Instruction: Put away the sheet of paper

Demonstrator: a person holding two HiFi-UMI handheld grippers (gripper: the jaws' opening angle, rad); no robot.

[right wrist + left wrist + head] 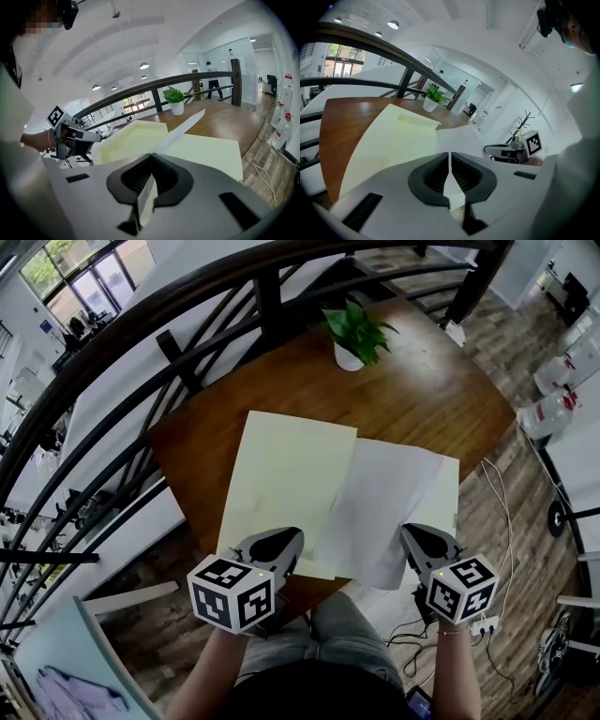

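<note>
An open pale yellow folder (281, 479) lies on the brown wooden table (422, 390). The white sheet of paper (384, 507) rests over the folder's right half, bowed upward. My left gripper (286, 538) is shut on the sheet's near left corner; in the left gripper view the paper (459, 140) runs up from between the closed jaws of that gripper (450, 157). My right gripper (417, 535) is shut on the near right corner. In the right gripper view the sheet (183, 129) rises from that gripper (151, 159) above the folder's right leaf (206, 150).
A potted green plant (356, 334) stands at the table's far side. A dark curved railing (187, 362) runs along the left and back. On the floor to the right lie cables with a power strip (483, 624) and water jugs (553, 409).
</note>
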